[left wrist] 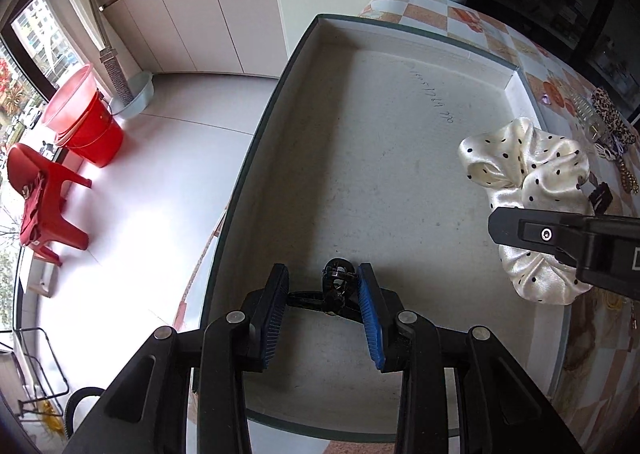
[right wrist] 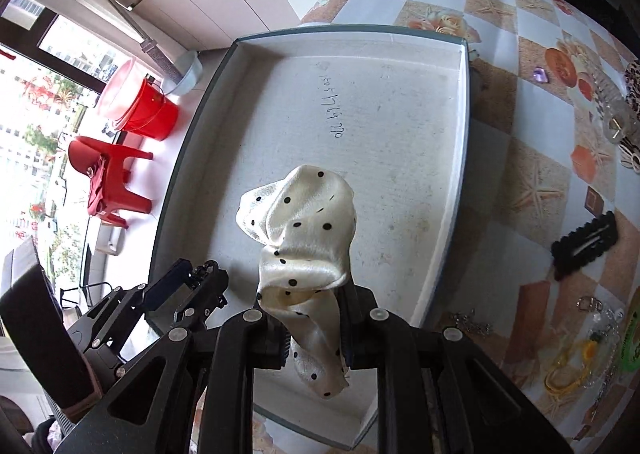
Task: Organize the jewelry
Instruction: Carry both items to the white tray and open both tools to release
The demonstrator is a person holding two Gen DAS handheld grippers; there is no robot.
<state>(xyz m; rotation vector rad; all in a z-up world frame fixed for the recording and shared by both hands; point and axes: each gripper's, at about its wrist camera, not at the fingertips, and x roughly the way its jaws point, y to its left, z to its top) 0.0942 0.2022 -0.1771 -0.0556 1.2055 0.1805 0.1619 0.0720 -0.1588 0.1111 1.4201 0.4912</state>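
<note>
Presently both claws hang over a shallow grey box [right wrist: 456, 173] standing on the tiled tabletop [right wrist: 520, 65]. The left claw [left wrist: 323, 308] is clamped on a small black hair clip [left wrist: 338, 286], its blue pads [left wrist: 370, 318] pressing the clip's two handles; the clip sits just above the box floor near the close wall. The right claw [right wrist: 316, 338] is clamped on a cream polka-dot scrunchie [right wrist: 304, 238], which stands up from the jaws in a loose fold over the middle of the box. The scrunchie is judged light, soft and slippery in its satin finish, so a pinch across a bunched fold should serve better than a hold on a single layer. The clip is judged stiff, sprung and light; squeezing its handles likely opens its teeth. More pieces lie on the tabletop outside the box: a black snap clip [right wrist: 584, 244], a small purple stone [right wrist: 541, 75], a clear comb clip [right wrist: 612, 113], a leopard-print piece [left wrist: 612, 117], chains [right wrist: 470, 324]. Several are cut off or warped at the picture's edge, and the yellow items [right wrist: 572, 366] at lower right cannot be identified. Handwriting [right wrist: 334, 105] on the box floor is illegible. Whether the clip touches the floor cannot be told.
</note>
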